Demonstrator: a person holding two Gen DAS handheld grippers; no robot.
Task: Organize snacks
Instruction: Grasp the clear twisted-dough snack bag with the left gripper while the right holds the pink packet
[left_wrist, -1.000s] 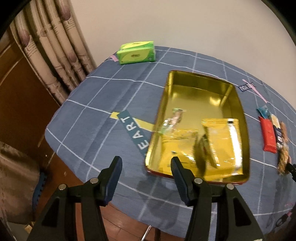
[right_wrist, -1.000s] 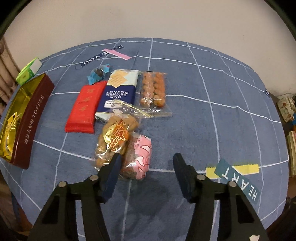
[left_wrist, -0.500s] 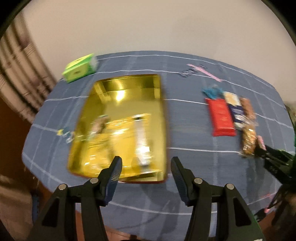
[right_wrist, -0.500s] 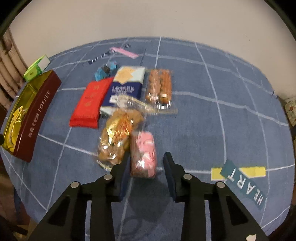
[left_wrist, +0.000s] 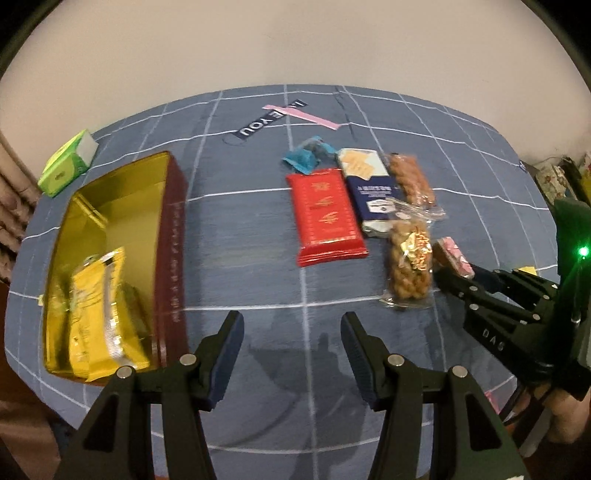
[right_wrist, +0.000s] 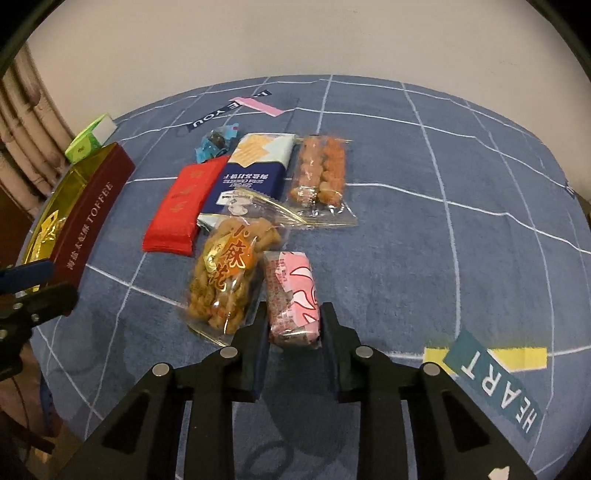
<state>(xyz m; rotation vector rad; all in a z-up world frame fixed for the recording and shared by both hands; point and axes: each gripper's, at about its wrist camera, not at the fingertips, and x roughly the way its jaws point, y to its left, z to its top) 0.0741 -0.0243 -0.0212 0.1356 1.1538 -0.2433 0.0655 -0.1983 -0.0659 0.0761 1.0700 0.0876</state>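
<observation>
The right gripper (right_wrist: 293, 325) has just been closing, and its fingers now clamp the near end of the pink wrapped snack bar (right_wrist: 291, 295) lying on the blue checked table (right_wrist: 424, 258), presumably bound for the gold-lined toffee tin (left_wrist: 110, 192). The left gripper (left_wrist: 291, 332) hangs open, holding nothing.

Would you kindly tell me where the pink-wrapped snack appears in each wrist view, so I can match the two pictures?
Left wrist view: the pink-wrapped snack sits far right, at the tips of the right gripper.
Right wrist view: the same snack lies low and central, pinched between the jaws.
Shared landmark: the bag of fried dough twists lies right beside it.
</observation>
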